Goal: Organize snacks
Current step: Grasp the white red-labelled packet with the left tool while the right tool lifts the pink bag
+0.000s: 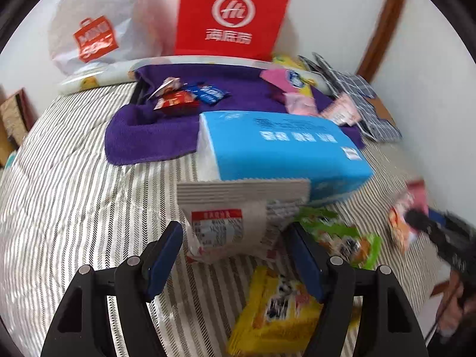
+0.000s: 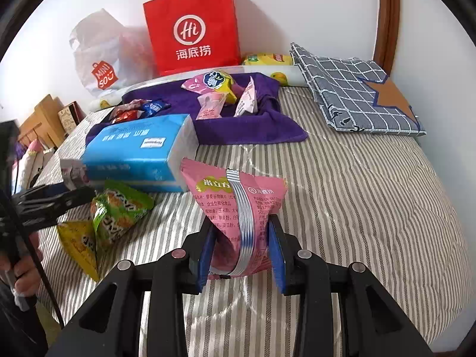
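A bed (image 2: 372, 184) covered with a grey and white striped quilt fills both views, set against a plain white wall (image 2: 297, 9) with a curved brown wooden frame (image 2: 388, 15) at the right corner. At the far side of the bed a red paper bag (image 2: 192, 29) with a white logo stands against the wall, and beside it slumps a white plastic shopping bag (image 2: 98, 56) with an orange mark. A purple towel (image 2: 253, 125) is spread on the quilt in front of them, with small snack packets on it: red and blue ones (image 2: 139, 110) to the left, pink and yellow ones (image 2: 220, 92) to the right. A blue pack of tissues (image 2: 139, 154) lies at the near edge of the towel. A folded grey checked cloth (image 2: 351, 89) rests at the right corner of the bed. The right hand-held gripper (image 2: 241, 247) is clamped on a pink snack packet (image 2: 235, 205) with a silver seam, held upright above the quilt. The left hand-held gripper (image 1: 235, 244) has its jaws apart with nothing pressed between them, over a white snack packet (image 1: 226, 226) with a red label that leans against the tissue pack. A green packet (image 1: 342, 238) and a yellow packet (image 1: 276, 312) lie on the quilt just beside it.
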A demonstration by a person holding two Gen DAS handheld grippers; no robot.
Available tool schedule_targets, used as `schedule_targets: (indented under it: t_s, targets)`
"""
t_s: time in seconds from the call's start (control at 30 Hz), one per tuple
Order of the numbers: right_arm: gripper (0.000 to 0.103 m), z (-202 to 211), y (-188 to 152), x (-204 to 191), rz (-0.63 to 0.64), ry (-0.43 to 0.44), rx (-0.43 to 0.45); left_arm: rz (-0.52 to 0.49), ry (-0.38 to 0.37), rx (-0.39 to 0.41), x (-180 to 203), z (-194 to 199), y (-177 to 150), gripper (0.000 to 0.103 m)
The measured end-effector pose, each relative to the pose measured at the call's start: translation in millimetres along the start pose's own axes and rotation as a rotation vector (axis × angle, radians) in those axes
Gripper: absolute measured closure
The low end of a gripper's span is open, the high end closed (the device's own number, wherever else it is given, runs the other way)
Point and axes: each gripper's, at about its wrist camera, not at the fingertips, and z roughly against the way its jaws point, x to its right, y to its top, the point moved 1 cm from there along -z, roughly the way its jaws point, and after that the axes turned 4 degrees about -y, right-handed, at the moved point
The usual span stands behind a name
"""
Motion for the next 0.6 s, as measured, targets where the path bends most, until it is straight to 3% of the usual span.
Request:
schedule_targets:
  t_s: [0.1,0.27,0.47,0.5,0.6]
  targets:
    - [0.068,-1,-2,-4,0.007,0.008,0.000,0.032,0.010,-0.018,-3,-7,3,0.039]
    - [0.067,-4,-4,-11,0.017,0.019,0.004,0.028,-0.065,-0.008,-9,1,2,0.054]
    - [0.044,1,-7,-27,0.082,0.038,0.023,0.058,-0.073,0.019,-33,32,0,0.055]
    - [0.037,3,-7,-28,0.087,0.034,0.031,0.059,-0.066,0.019,-37,36,-1,0.055]
    - [0.030,6,-7,-24,0.078,0.027,0.045,0.053,-0.020,-0.008,-49,44,-5,0.054]
